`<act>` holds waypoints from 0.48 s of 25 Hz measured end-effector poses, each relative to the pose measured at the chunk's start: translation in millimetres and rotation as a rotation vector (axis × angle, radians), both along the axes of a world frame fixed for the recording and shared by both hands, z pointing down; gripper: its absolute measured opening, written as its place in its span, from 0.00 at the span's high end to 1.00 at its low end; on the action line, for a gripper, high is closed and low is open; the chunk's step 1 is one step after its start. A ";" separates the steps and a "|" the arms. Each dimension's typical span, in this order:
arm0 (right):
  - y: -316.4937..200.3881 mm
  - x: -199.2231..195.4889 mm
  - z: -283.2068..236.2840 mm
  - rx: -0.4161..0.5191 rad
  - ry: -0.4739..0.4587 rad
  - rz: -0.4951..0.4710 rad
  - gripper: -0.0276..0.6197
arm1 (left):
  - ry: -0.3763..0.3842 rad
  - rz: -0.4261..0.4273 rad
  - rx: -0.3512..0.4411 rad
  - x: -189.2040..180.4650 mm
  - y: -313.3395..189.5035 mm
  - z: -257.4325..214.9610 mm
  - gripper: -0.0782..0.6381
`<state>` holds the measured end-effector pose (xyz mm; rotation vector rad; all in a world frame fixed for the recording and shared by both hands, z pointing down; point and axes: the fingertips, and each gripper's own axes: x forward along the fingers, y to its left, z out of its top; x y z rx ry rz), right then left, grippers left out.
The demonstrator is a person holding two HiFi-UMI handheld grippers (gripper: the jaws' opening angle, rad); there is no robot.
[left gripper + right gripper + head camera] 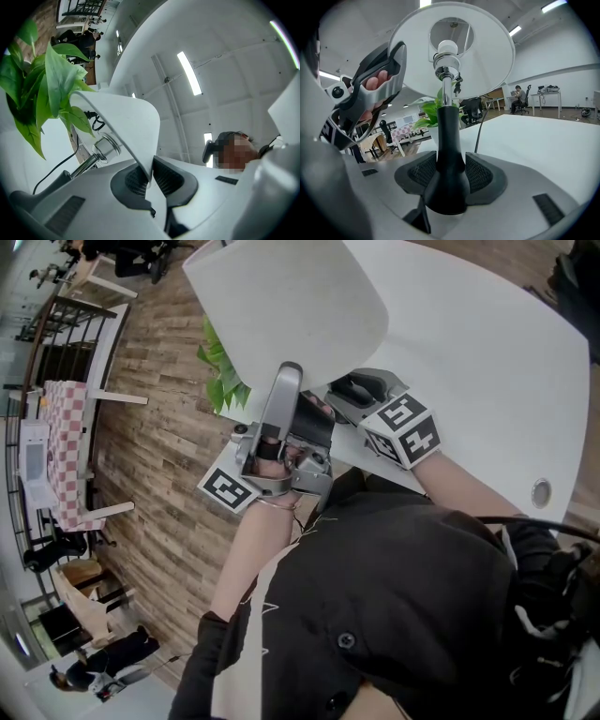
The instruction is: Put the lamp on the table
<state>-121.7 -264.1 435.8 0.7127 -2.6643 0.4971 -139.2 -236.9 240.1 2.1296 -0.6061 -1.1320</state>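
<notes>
The lamp has a white shade (291, 306) and a black stem (449, 140) that turns chrome below the bulb socket (446, 61). My right gripper (450, 173) is shut on the black stem, just above its flared foot. My left gripper (150, 176) is shut on the lower rim of the shade (126, 122), the thin edge pinched between its pads. In the head view both grippers sit under the shade at the near corner of the white table (487, 362), left gripper (284, 381) beside right gripper (361, 390). The lamp's black cord (480, 126) trails toward the table.
A green potted plant (222, 371) stands at the table's corner, close behind the lamp (47, 79). A round cable grommet (541, 491) sits in the tabletop. Wooden floor and a checkered-cloth table (66, 442) lie to the left. A person (517, 96) sits at a far desk.
</notes>
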 end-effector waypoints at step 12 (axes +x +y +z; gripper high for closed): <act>6.0 8.3 1.8 -0.005 0.016 0.006 0.64 | -0.027 0.009 -0.013 7.8 4.3 0.7 0.86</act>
